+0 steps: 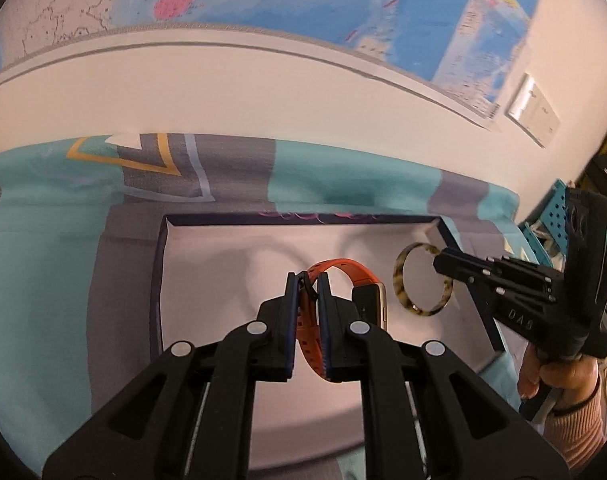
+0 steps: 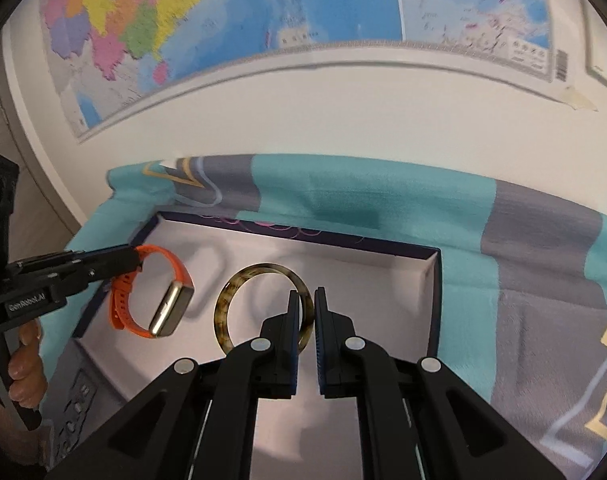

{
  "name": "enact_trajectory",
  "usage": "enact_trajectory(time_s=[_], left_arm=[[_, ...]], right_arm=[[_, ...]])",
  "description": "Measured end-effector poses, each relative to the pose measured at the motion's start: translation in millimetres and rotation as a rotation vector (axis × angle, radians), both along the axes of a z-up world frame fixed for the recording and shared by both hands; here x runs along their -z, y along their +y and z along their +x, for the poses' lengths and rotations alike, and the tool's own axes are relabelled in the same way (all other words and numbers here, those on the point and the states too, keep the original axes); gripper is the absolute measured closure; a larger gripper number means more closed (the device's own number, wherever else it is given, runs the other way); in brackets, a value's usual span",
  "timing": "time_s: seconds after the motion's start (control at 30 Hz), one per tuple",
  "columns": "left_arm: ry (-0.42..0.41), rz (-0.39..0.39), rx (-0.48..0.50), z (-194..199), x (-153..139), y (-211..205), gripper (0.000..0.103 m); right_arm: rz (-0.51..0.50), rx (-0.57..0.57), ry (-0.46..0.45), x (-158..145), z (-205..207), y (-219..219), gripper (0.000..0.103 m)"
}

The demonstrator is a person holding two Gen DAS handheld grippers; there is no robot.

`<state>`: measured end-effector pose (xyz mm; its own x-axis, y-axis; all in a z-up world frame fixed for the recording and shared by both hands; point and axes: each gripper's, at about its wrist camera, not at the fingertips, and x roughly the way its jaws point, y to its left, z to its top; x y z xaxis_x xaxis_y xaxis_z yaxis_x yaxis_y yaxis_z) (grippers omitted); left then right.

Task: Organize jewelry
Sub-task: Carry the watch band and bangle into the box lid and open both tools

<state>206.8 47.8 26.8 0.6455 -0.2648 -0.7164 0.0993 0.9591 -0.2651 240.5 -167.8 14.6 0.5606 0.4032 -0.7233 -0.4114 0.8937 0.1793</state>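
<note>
An orange-strapped watch point(image 1: 345, 276) with a metal case hangs over the open box, its strap pinched in my left gripper point(image 1: 308, 280), which is shut on it. The same watch point(image 2: 159, 300) shows at the left of the right wrist view, held by the left gripper point(image 2: 133, 260). A tortoiseshell bangle point(image 2: 239, 304) hangs upright above the box floor, its rim clamped in my right gripper point(image 2: 307, 294). In the left wrist view that bangle point(image 1: 403, 284) hangs from the right gripper point(image 1: 439, 258) at the right.
The shallow box point(image 1: 161, 280) has dark blue walls and a pale lining, and lies on a teal and grey patterned cloth point(image 1: 43, 280). A wall map point(image 2: 223, 20) hangs behind. A person's hand point(image 1: 559, 376) holds the right tool's handle.
</note>
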Motion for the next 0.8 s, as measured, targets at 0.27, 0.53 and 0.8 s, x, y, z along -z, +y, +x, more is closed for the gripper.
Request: enact_trajectory(time_s=[0.27,0.53,0.8], left_arm=[[0.056,-0.012,-0.045,31.5,15.3,6.4,0.093],[0.118,-0.024,-0.088,51.7,28.8,9.8,0.093],[0.184,0.009,-0.131,65.1,41.8,6.1,0.093]], right_arm=[[-0.031,0.006,0.058,14.9,29.5,11.8,0.097],[-0.056,0.016,0.088,20.5,46.9,21.8,0.097],[-0.072,0.045,0.094,25.8,53.7,22.3,0.093]])
